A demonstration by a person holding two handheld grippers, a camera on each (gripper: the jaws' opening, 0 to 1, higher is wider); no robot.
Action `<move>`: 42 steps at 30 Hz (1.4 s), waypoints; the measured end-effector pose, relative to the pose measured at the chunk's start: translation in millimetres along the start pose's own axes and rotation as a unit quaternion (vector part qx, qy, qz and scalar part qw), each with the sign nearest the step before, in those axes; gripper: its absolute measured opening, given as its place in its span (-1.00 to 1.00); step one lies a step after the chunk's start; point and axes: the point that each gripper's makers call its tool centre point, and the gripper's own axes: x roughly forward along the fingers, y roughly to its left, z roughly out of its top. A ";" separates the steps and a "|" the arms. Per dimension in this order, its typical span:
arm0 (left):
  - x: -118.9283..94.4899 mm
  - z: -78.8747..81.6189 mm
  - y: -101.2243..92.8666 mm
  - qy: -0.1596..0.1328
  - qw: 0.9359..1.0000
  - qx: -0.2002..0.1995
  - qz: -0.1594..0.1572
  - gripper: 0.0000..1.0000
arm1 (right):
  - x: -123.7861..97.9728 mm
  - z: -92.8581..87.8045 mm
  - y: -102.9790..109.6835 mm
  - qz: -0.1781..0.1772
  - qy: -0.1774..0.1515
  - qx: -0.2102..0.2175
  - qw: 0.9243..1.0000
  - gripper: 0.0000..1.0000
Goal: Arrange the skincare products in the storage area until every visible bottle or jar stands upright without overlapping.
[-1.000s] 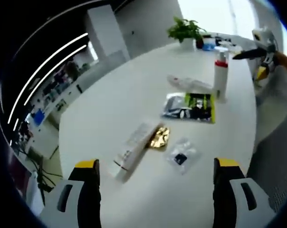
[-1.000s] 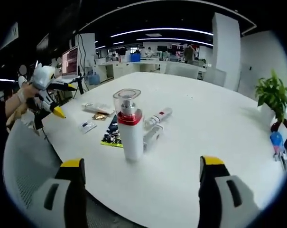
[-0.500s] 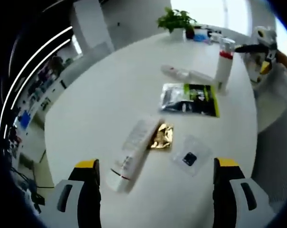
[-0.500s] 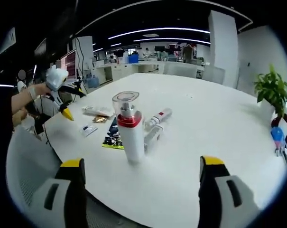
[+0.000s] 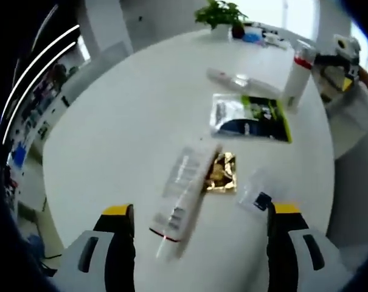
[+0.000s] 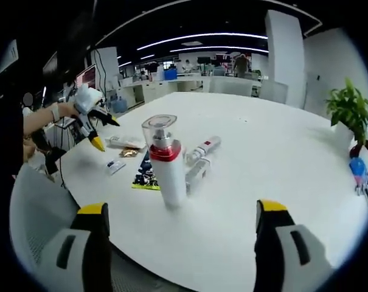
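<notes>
A white bottle (image 6: 166, 167) with a red band and a clear cap stands upright on the round white table (image 6: 263, 158); it also shows far right as the bottle (image 5: 298, 74). Two slim tubes (image 6: 199, 159) lie flat behind it. A longer white tube (image 5: 185, 193) lies flat just ahead of my left gripper (image 5: 201, 243), which is open and hovers over it. My right gripper (image 6: 187, 243) is open, empty, and short of the upright bottle. The left gripper (image 6: 92, 117) appears in the right gripper view, held by a hand.
A gold sachet (image 5: 221, 173) touches the long tube, with a small clear packet (image 5: 260, 198) beside it. A green-and-black sachet pack (image 5: 250, 118) lies mid-table. A potted plant (image 6: 351, 109) stands at the far edge. A grey chair (image 6: 31, 207) sits by the table.
The left gripper has come in closer over the long white tube, which now lies nearer its jaws. The upright bottle and the right gripper have stayed put.
</notes>
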 end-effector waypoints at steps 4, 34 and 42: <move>5.6 -1.7 1.9 0.010 1.000 0.009 -0.008 0.54 | -0.4 -0.3 -2.5 -0.003 -0.001 0.003 1.000 0.99; 41.4 -9.0 30.1 0.100 0.992 0.061 -0.040 -0.38 | 8.7 -2.7 -11.7 -0.008 0.016 -0.002 1.000 0.99; 45.4 -10.1 36.5 0.102 0.991 0.071 -0.044 -0.40 | 10.7 -6.3 -12.6 -0.007 0.019 0.002 1.000 0.99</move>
